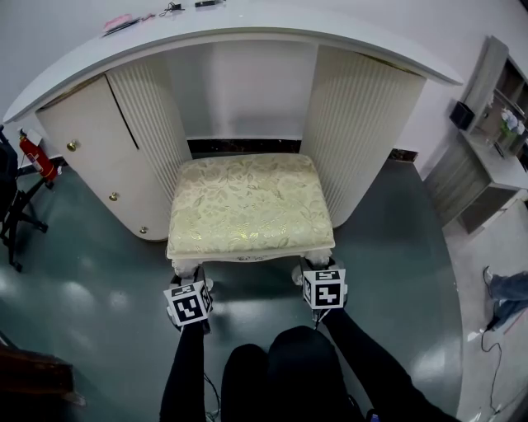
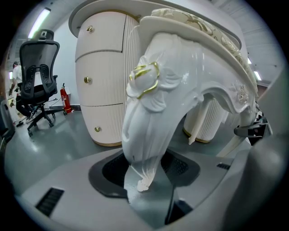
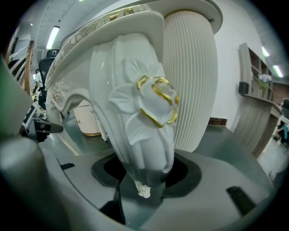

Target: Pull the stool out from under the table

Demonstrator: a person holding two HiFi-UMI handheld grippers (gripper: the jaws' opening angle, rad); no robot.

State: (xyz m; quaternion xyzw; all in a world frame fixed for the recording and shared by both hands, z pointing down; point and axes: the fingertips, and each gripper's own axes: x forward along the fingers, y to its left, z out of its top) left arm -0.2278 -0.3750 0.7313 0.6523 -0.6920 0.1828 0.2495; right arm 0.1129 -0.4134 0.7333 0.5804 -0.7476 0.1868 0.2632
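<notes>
Cream brocade on the padded, roughly square seat of the stool [image 1: 250, 206]; glossy white carved frame below, gold-edged rosette at ea. knee. Sits w/ rear part between the ribbed pedestals [image 1: 355, 124] of the curved white table [image 1: 346, 25], front part out over the grey-green floor [image 1: 91, 297].

Left gripper [image 1: 190, 284] clamped on front-left leg [image 2: 149, 113], right gripper [image 1: 318, 274] clamped on front-right leg [image 3: 140, 117]. Low on both, just above the small scrolled feet, dark pads against the lacquer.

Lies dead ahead of both grippers, away from the body, so straight back toward the knees for the pull, along the gap's axis. Equally near, one gripper per corner. Prob. needs an even draw L/R, else skews toward a pedestal.

Slick, tapered legs, so could slip thru the pads. Smooth floor, should slide easy.
</notes>
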